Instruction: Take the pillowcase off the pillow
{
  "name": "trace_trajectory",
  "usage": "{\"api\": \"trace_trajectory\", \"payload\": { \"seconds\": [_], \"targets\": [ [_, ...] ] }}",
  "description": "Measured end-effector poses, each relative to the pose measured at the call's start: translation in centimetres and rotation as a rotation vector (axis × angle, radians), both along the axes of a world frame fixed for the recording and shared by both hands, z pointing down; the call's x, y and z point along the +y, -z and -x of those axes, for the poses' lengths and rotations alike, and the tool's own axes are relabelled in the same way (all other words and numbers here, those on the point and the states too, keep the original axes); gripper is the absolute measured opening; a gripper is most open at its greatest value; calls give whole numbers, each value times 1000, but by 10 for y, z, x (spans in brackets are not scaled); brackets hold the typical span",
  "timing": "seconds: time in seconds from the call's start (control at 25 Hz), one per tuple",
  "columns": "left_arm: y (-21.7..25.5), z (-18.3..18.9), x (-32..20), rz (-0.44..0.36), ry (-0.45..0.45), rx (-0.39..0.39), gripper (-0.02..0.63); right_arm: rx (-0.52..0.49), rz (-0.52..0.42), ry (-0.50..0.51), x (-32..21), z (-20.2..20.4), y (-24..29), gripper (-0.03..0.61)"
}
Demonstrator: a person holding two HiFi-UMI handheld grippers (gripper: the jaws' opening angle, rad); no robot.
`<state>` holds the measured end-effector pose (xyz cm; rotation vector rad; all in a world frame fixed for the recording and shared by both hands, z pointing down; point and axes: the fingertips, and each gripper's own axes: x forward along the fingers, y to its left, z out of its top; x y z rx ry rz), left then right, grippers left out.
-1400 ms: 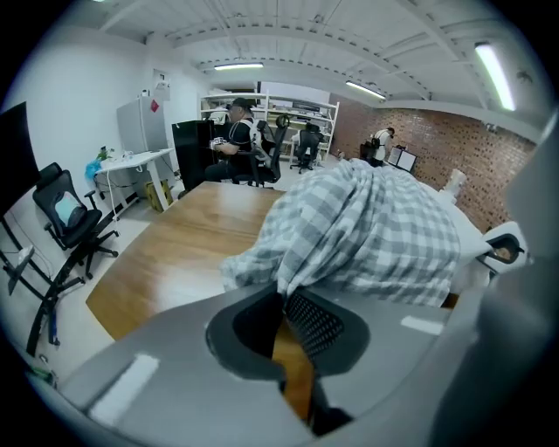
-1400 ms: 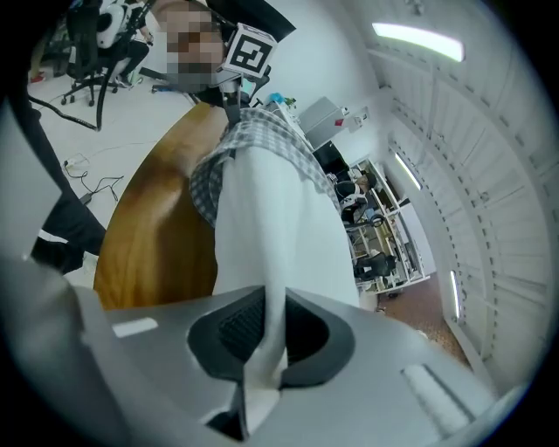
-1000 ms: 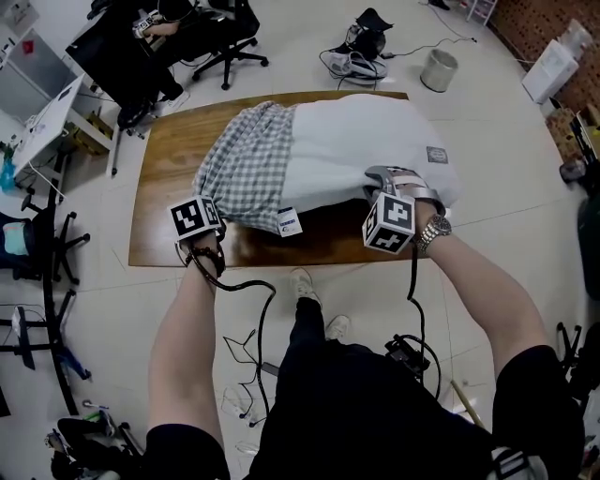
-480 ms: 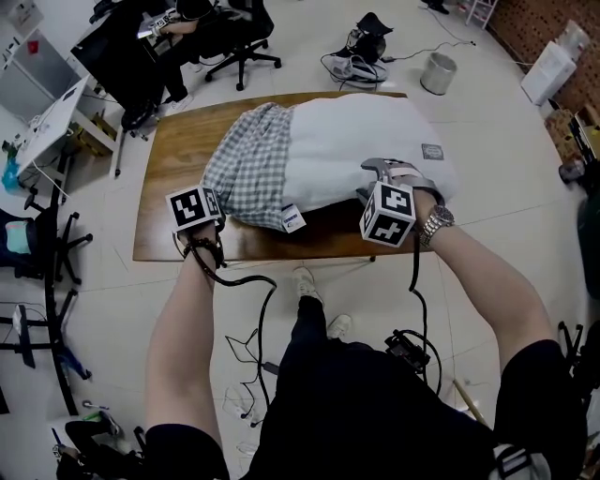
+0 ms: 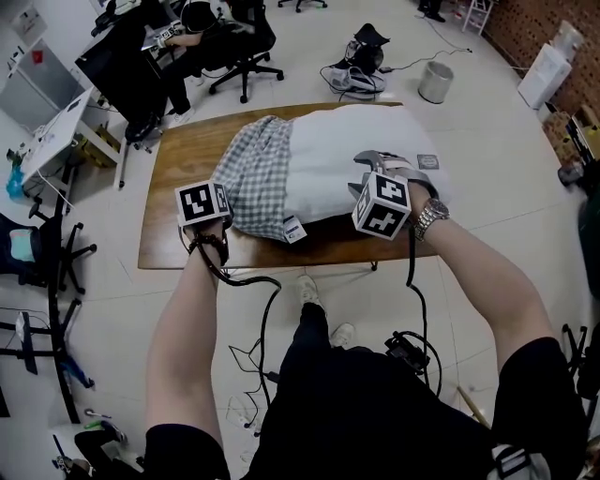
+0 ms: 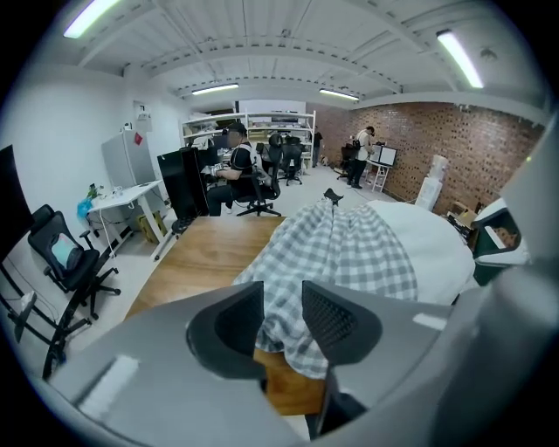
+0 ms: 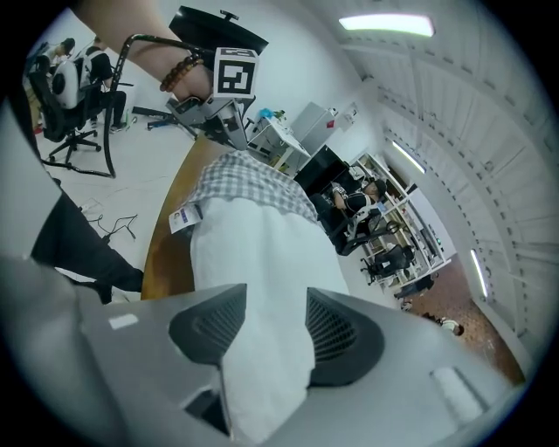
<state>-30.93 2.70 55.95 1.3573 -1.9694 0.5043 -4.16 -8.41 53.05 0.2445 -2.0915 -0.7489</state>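
A white pillow [image 5: 356, 150] lies on the wooden table [image 5: 178, 178], its left end still inside the bunched grey-checked pillowcase [image 5: 253, 183]. My left gripper [image 5: 208, 208] sits at the case's near left corner. In the left gripper view its jaws [image 6: 281, 306] stand open, with the checked cloth [image 6: 341, 253] just beyond the gap and no pad pressing on it. My right gripper [image 5: 367, 172] rests on the pillow's near right part. Its jaws [image 7: 275, 323] are parted, and a fold of the white pillow [image 7: 253, 262] lies loose between them.
A label tag [image 5: 292, 227] hangs from the pillow's near edge. Office chairs [image 5: 246, 37] and a seated person [image 5: 192, 23] are beyond the table, a bin [image 5: 436, 82] and a bag [image 5: 361, 52] at the far right. Cables [image 5: 253, 309] trail on the floor.
Both grippers have drifted slightly away from me along the table's near edge. The pillow and the checked case lie much as they did.
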Motion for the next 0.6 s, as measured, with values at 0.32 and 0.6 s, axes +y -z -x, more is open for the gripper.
{"api": "trace_trajectory", "payload": {
  "seconds": [0.32,0.6],
  "targets": [
    [20,-26,-18,-25,-84,-40,152,-31,-4,1,1,7,8,213],
    [27,-44,-54,-22,-188,-49,173,-55,26,-2,-17,23,14,213]
  ]
}}
